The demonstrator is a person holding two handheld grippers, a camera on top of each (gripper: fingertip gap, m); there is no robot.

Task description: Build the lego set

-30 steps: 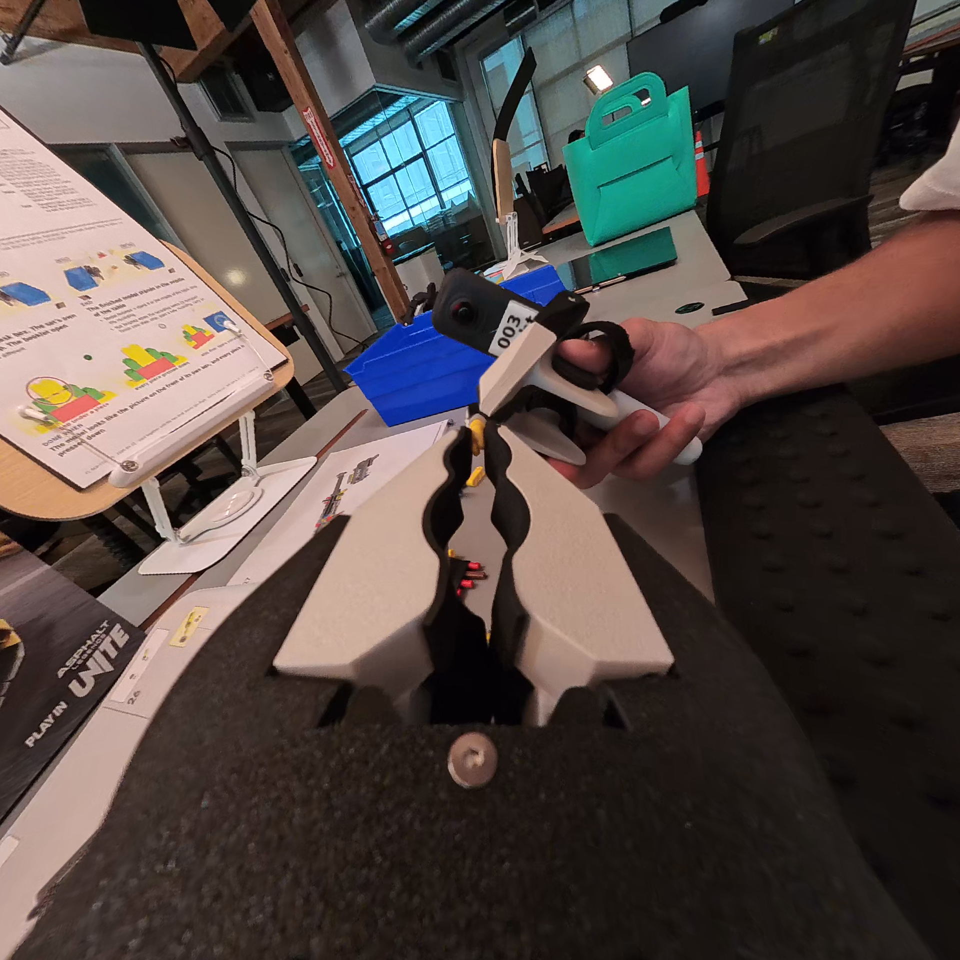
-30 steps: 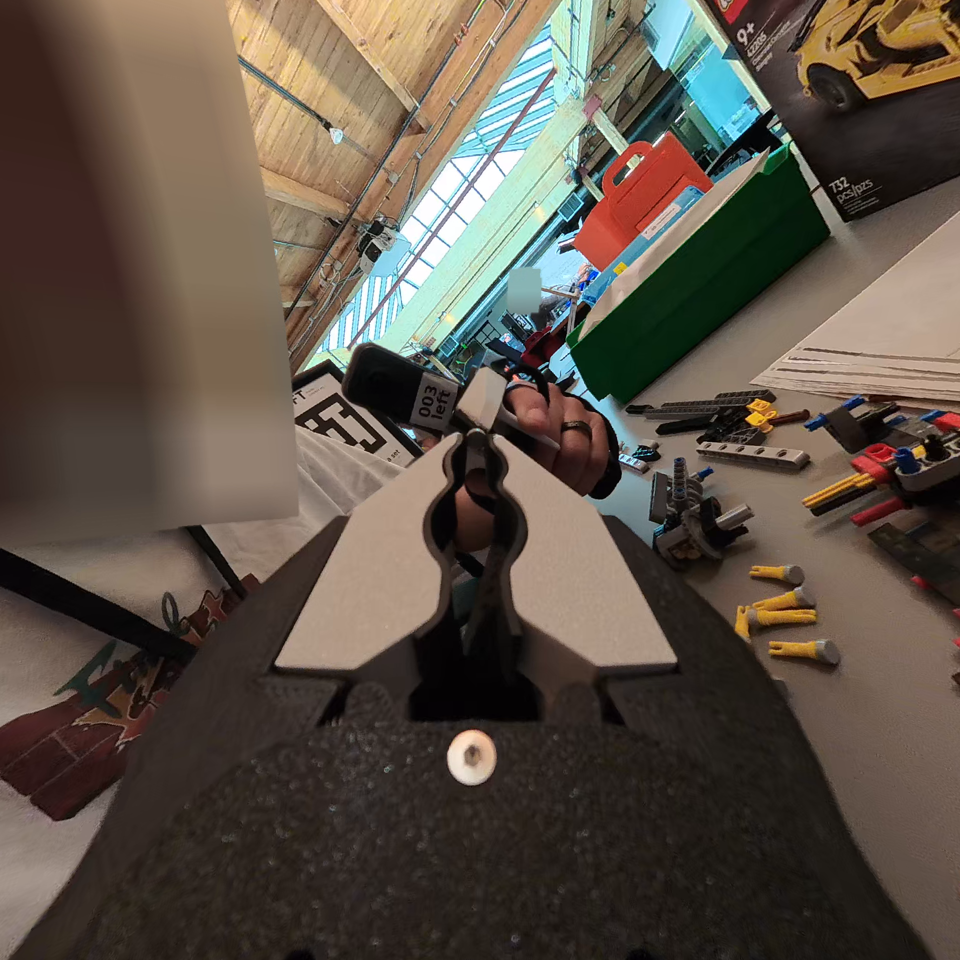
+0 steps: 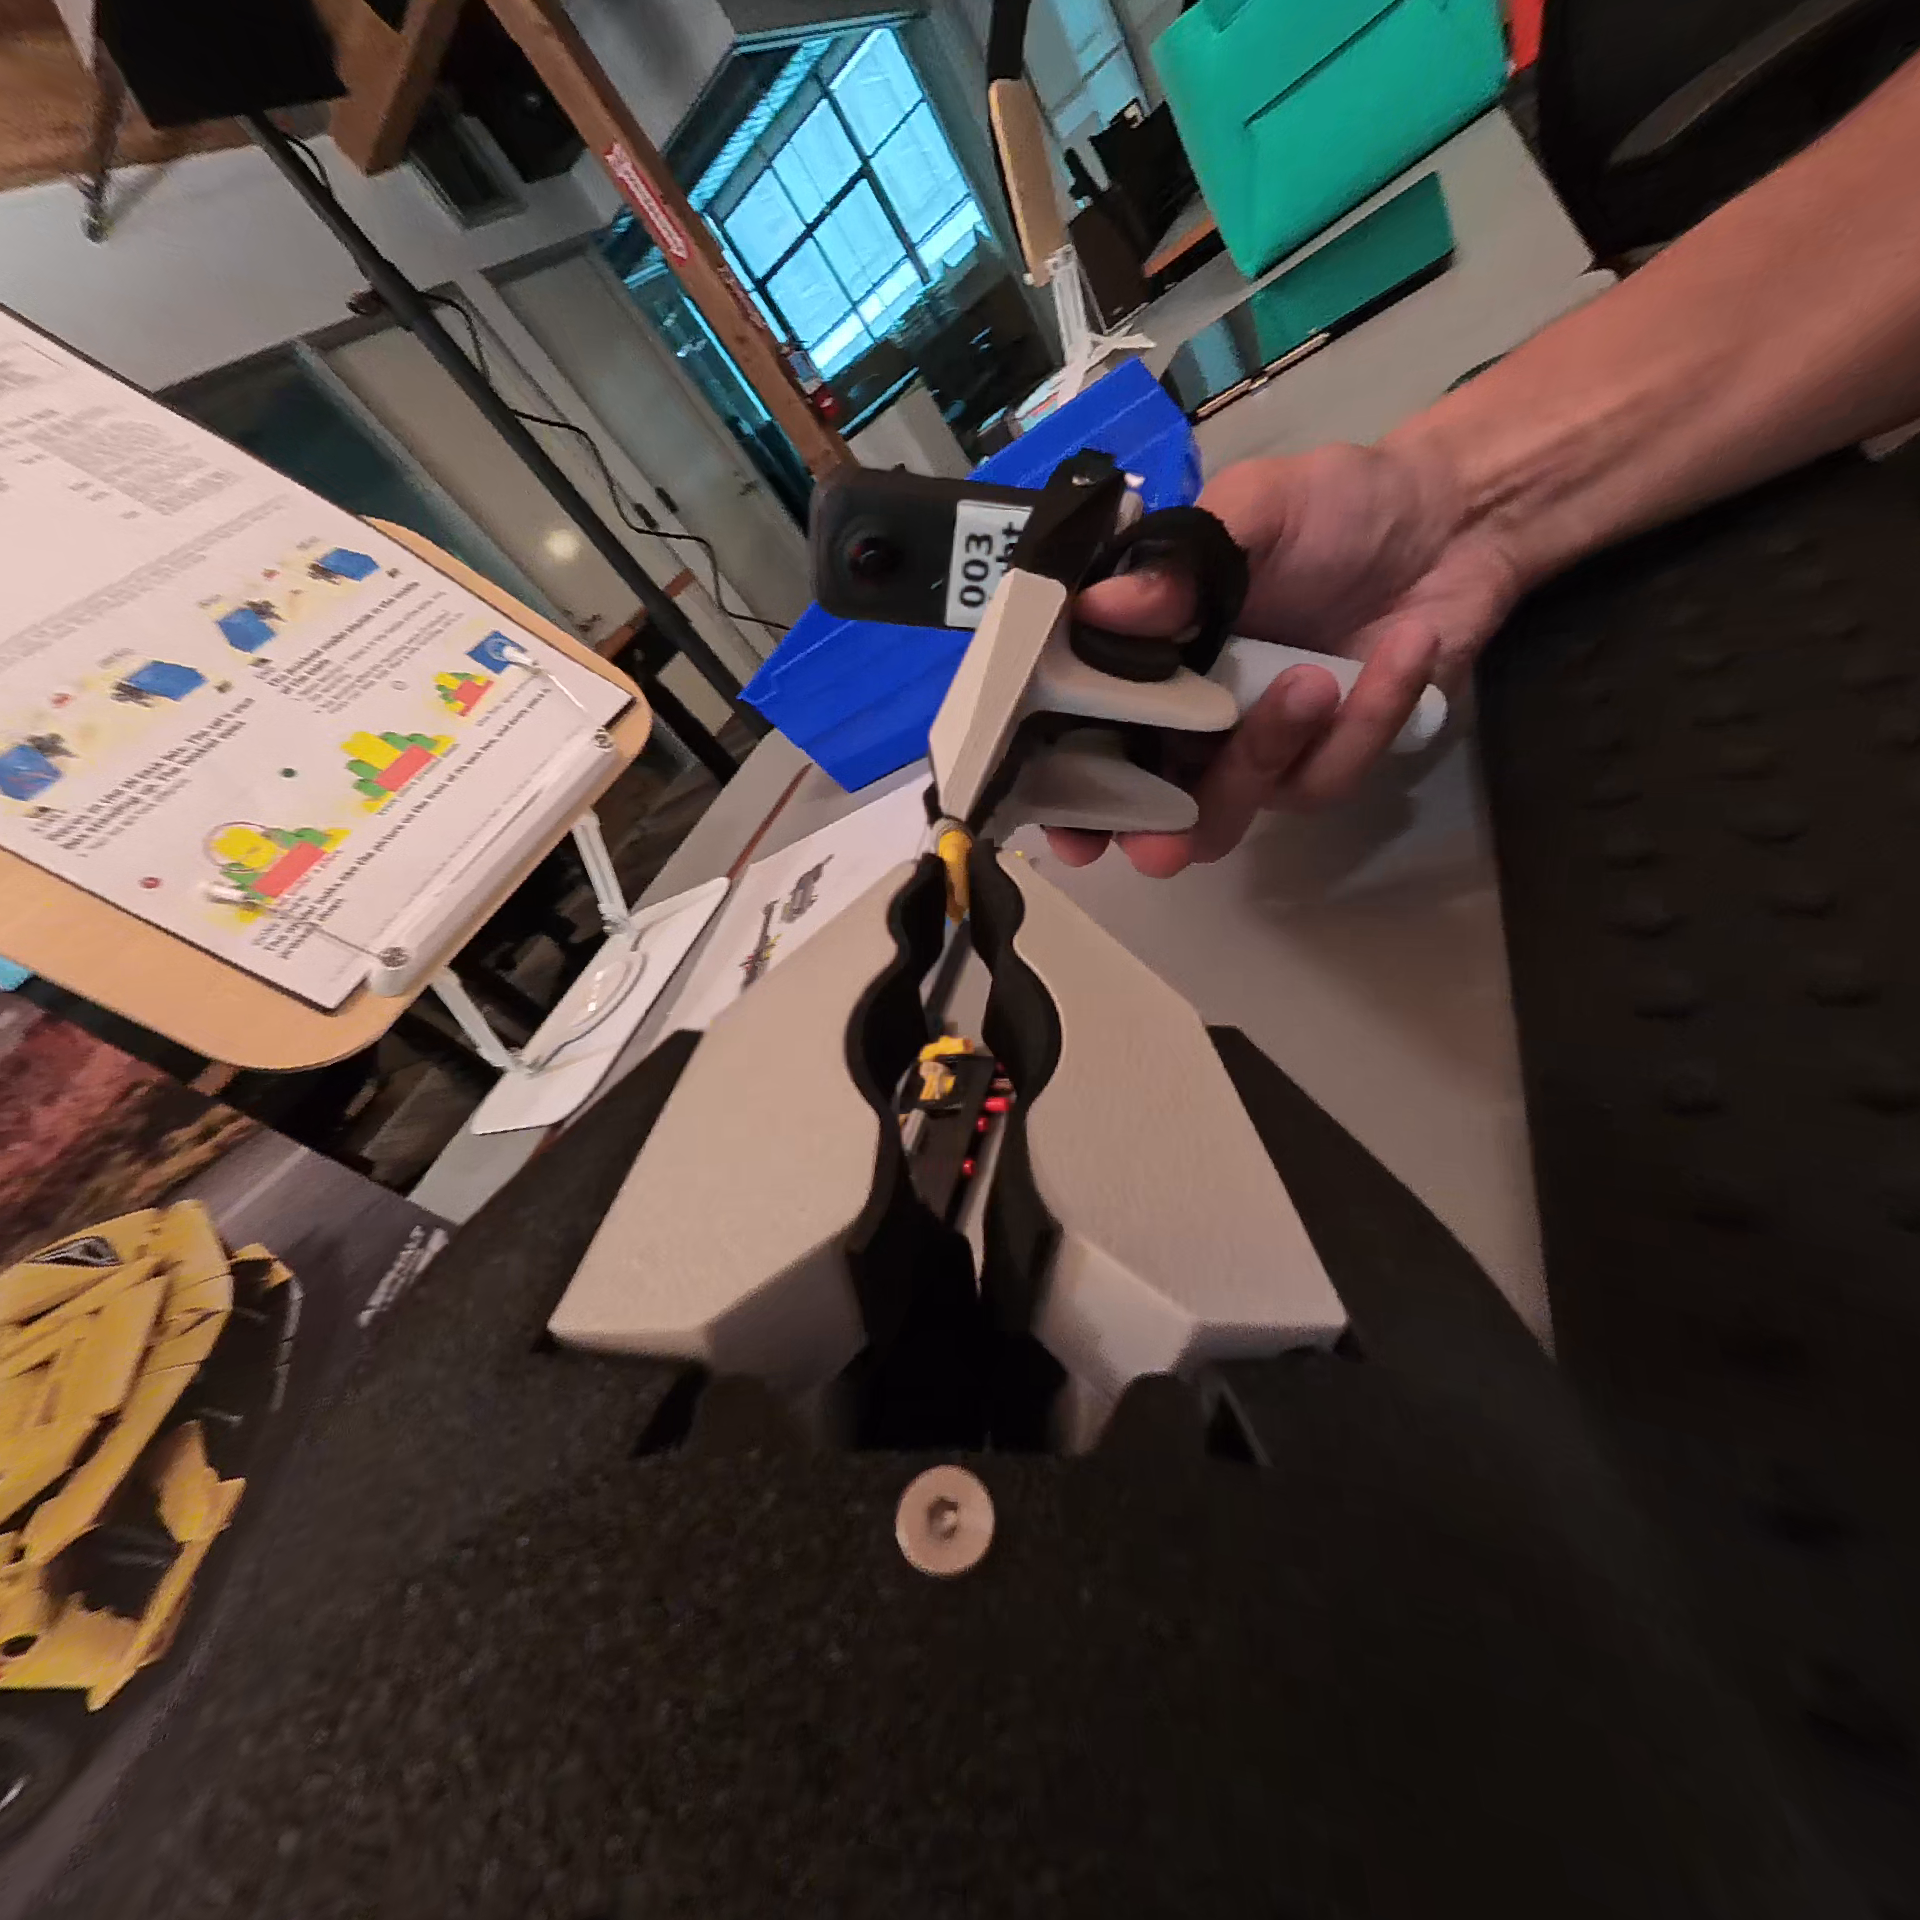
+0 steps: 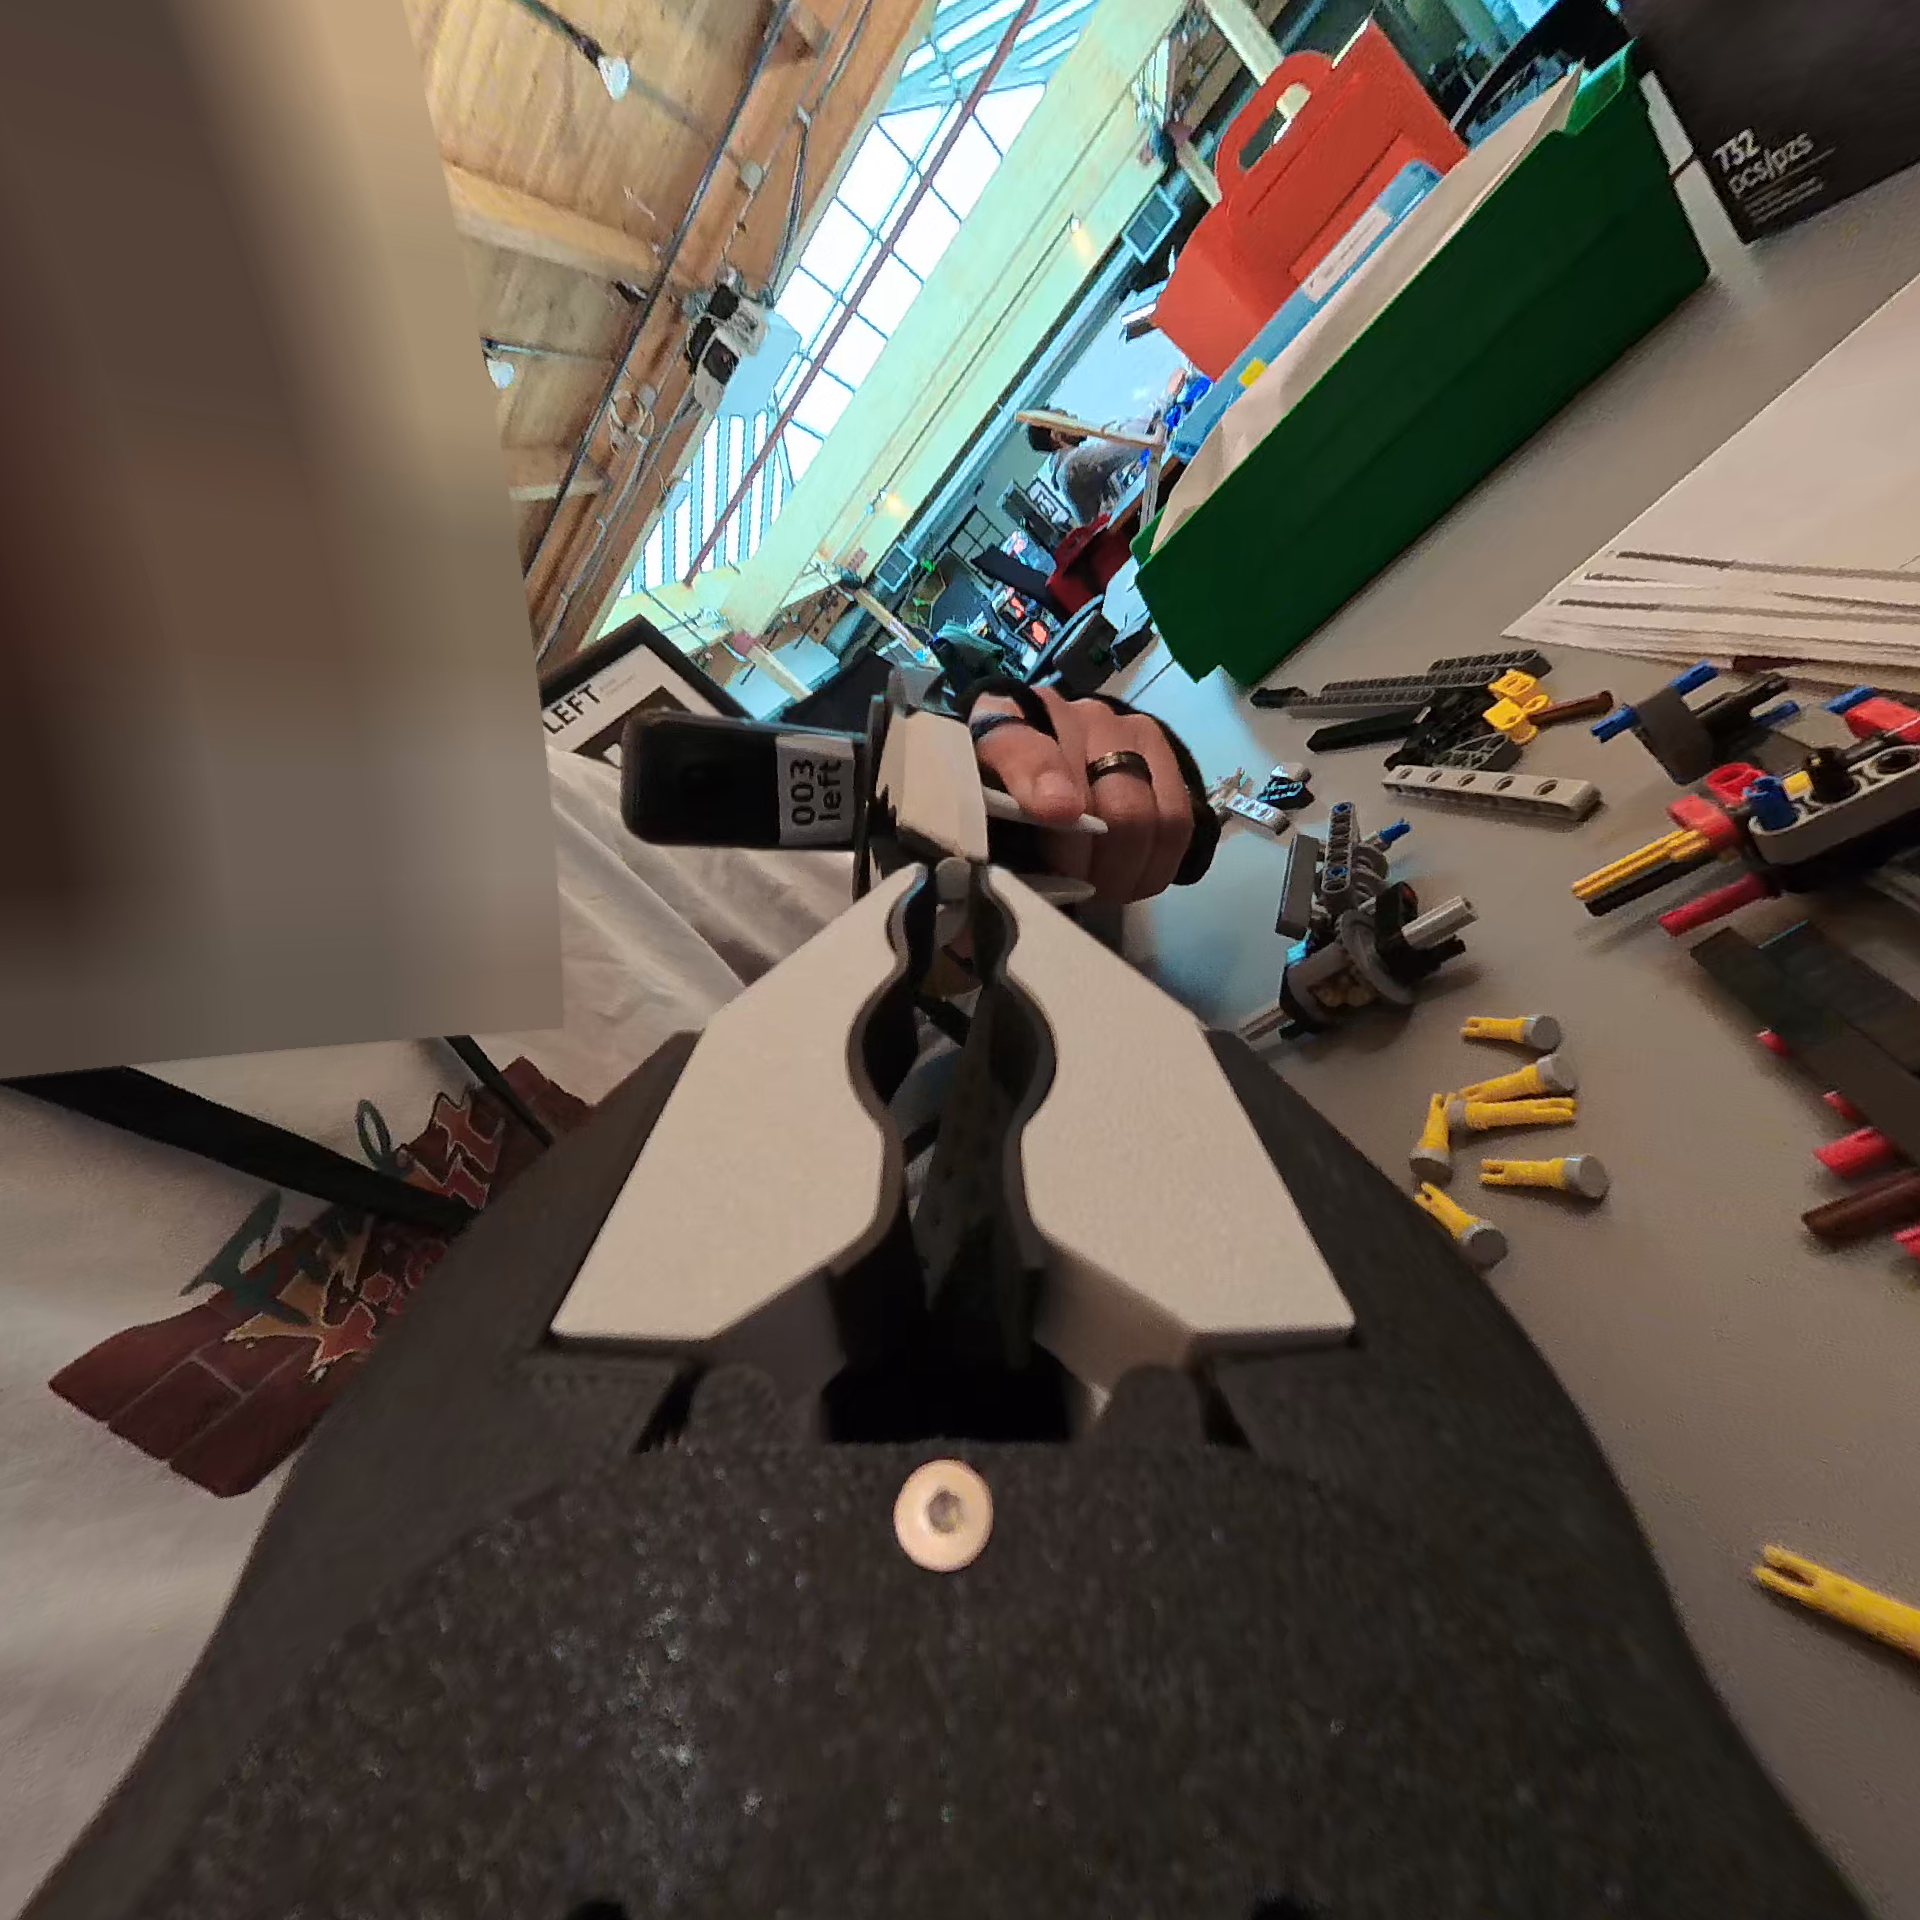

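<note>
**Two tools meet tip to tip over a yellow pin**

Nearest us, our left tool (image 3: 954, 894) is clenched on a yellow pin (image 3: 951, 868), gripped at the very tips above the counter (image 3: 1299, 997). The pin's long axis runs along the fingers, pointing away from us toward the right tool (image 3: 951, 810), whose tips touch its grey end. In the right wrist view, our right tool (image 4: 951, 883) has its tips drawn nearly together on a small grey part; we cannot tell whether it truly grips it. A black beam lies in the gap between those fingers.

Beside it on the counter we count five loose yellow pins (image 4: 1517, 1112), and a sixth yellow piece (image 4: 1829, 1605) apart near the frame edge. Next comes a small grey gear assembly (image 4: 1351, 935), then red and black beams. Farther off stand one green bin (image 4: 1455, 416), one blue bin (image 3: 883, 675) and an instruction sheet on a stand (image 3: 260, 707).
</note>
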